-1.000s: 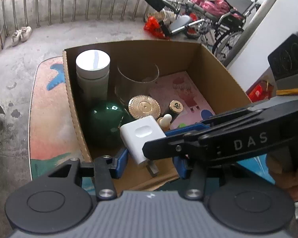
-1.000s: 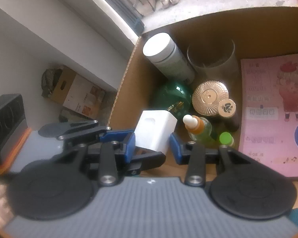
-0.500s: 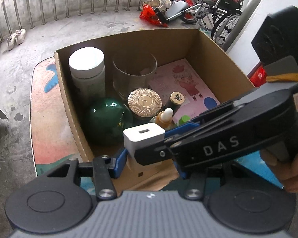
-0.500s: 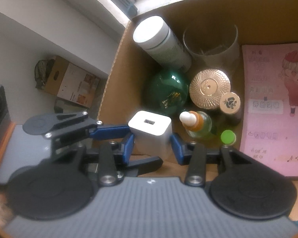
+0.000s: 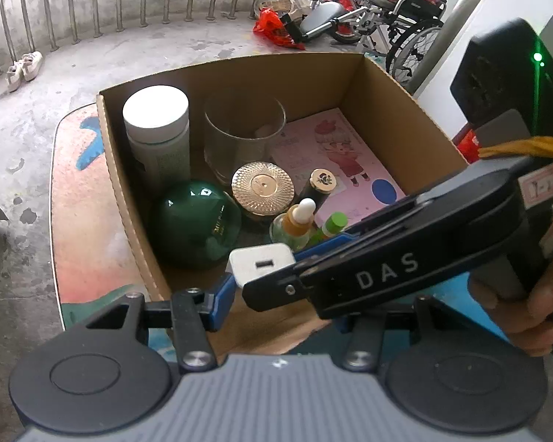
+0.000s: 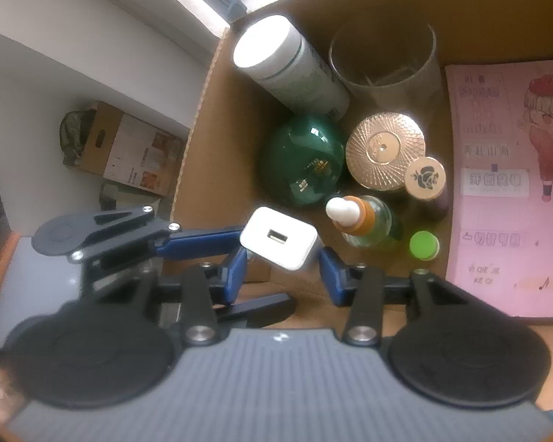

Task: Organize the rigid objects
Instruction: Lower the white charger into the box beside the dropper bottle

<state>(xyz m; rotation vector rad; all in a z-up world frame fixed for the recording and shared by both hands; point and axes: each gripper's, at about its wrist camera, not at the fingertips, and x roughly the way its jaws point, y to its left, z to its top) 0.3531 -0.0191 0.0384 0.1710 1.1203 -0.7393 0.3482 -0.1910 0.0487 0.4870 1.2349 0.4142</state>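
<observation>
A white USB charger (image 5: pixel 261 262) hangs over the near left corner of an open cardboard box (image 5: pixel 405 107); it also shows in the right wrist view (image 6: pixel 278 238). My right gripper (image 6: pixel 282 269) has its blue fingers (image 6: pixel 236 269) on either side of the charger, with a visible gap on the right. My left gripper (image 5: pixel 276 305) sits below, its left finger (image 5: pixel 217 300) near the charger; the right gripper body (image 5: pixel 405 269) hides the other. In the box stand a white-capped bottle (image 5: pixel 157 129), a glass (image 5: pixel 244 136), a green jar (image 5: pixel 195 221), a gold lid (image 5: pixel 262 188) and small bottles.
A pink picture book (image 6: pixel 512 169) lies on the box floor at the right. The box stands on a colourful mat (image 5: pixel 81 221) on concrete. A wheelchair (image 5: pixel 398 11) and railing stand beyond. A printed carton (image 6: pixel 129 147) lies by the wall.
The charger has turned so its USB port faces up and has sunk lower at the box's near corner. The right gripper's fingers have spread wider around it.
</observation>
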